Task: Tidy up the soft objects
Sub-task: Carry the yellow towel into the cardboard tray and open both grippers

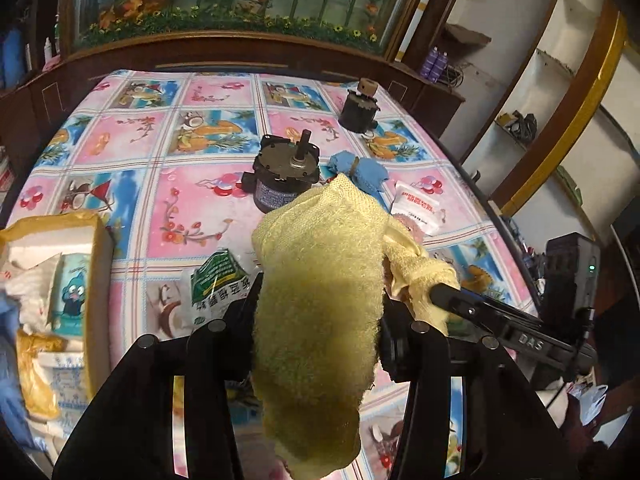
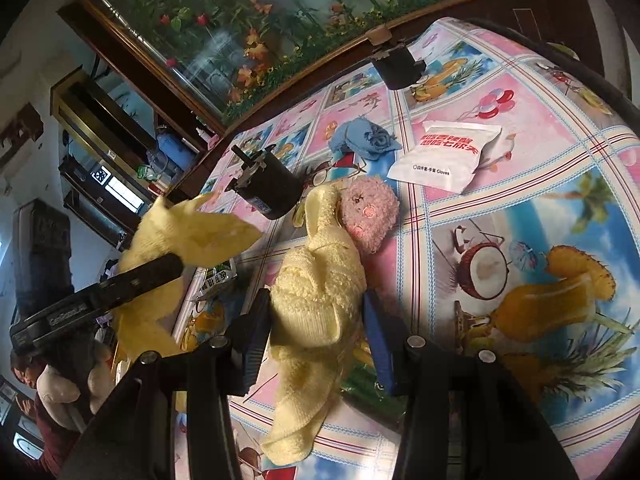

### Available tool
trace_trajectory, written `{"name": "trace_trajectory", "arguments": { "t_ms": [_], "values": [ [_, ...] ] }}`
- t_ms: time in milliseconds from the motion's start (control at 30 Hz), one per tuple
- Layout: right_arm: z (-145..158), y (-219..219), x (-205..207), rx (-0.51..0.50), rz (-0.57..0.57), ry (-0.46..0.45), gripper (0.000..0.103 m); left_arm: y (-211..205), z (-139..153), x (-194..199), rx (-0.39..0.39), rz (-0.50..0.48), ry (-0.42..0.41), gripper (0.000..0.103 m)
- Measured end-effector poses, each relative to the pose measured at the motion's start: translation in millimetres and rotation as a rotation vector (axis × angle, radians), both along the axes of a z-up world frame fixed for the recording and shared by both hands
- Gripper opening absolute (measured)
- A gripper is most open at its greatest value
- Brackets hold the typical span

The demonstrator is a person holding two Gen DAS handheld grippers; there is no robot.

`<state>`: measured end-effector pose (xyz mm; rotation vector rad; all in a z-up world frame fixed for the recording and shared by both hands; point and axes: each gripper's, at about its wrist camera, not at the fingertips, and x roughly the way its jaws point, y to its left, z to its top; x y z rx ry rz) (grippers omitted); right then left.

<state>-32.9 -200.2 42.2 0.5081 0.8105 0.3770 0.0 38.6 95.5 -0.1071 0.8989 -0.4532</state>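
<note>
Yellow terry towel (image 1: pixel 316 300), fuzzy looped pile, bunched into a thick roll, pinched between left gripper (image 1: pixel 320 320) fingers; jaws narrow, closed on cloth, towel filling gap and hanging past the camera. Same towel stretched across to right gripper (image 2: pixel 316 320): clamped between black ribbed left finger (image 2: pixel 252 340) and blue right finger (image 2: pixel 380 344), jaws part-closed on fabric, loose end trailing down onto tablecloth (image 2: pixel 520 152). Towel held off table between both grippers, over near edge. Tablecloth glossy vinyl, pink/blue checker print with fruit and coconuts. Pink plush toy (image 2: pixel 370 216), curly fleece, rounded, lying just beyond right gripper tips, touching towel edge. Blue cloth (image 1: pixel 358 168), rolled and tied at middle, farther back. Two dark metal cylindrical motors with shafts: near motor (image 1: pixel 282 176) just behind towel, far motor (image 1: pixel 360 108) well apart. White flat glove packet (image 2: pixel 446 156), red print, right of blue cloth. Crinkled green-white plastic pack (image 1: pixel 212 284) beside left fingers. Cardboard box (image 1: pixel 52 280) with foam and packets at left edge.
</note>
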Motion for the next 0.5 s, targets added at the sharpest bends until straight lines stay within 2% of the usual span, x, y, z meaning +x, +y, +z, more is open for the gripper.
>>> {"name": "trace_trajectory", "arguments": {
  "t_ms": [200,400,500],
  "values": [
    [16,9,-4,-0.015,0.027,-0.052,0.045,56,40,-50,-0.048,0.056,-0.066,0.047],
    [60,28,-19,-0.002,0.074,-0.115,0.045,125,71,-82,-0.048,0.188,-0.154,0.047],
    [79,46,-21,-0.003,0.109,-0.14,0.045,162,73,-87,-0.069,0.268,-0.157,0.047]
  ]
}}
